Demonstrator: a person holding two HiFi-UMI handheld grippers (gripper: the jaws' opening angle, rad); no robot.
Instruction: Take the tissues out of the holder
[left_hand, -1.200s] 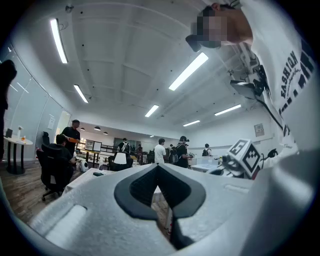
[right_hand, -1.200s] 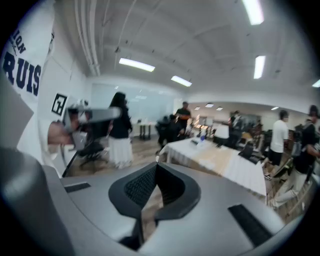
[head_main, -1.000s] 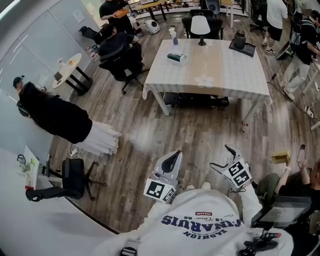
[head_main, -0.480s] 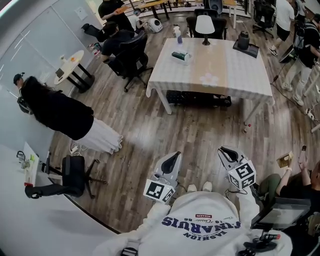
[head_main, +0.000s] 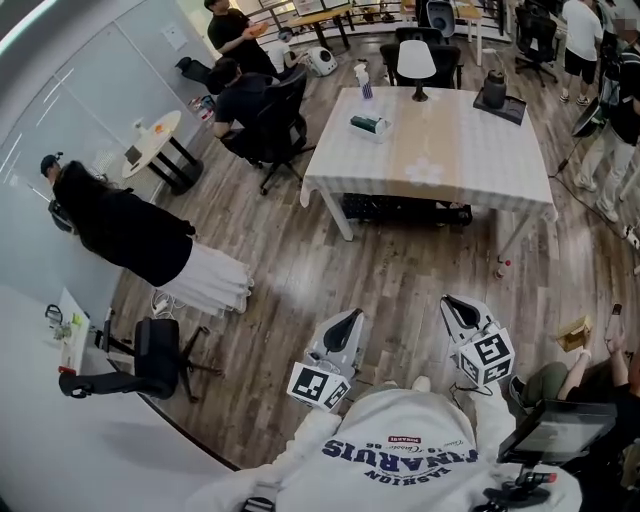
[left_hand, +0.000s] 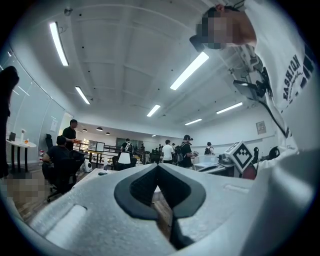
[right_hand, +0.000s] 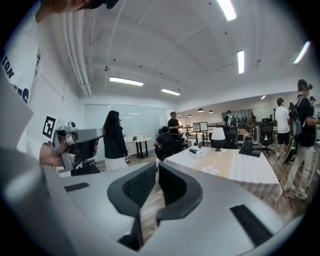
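The tissue holder, a small box with a dark green top, sits on the far left part of the white-clothed table; the right gripper view shows the tissue holder small and distant. Both grippers hang low in front of the person's chest, far from the table. My left gripper is shut and holds nothing, its tips meeting. My right gripper has just closed its jaws with nothing between them, and the pads meet.
A white lamp, a bottle and a dark pot also stand on the table. A person in black stands at the left beside an office chair. Wooden floor lies between me and the table.
The right gripper's jaws, spread wide a second ago, have come together and the gripper has risen a little. The view has shifted slightly. The left gripper has stayed put.
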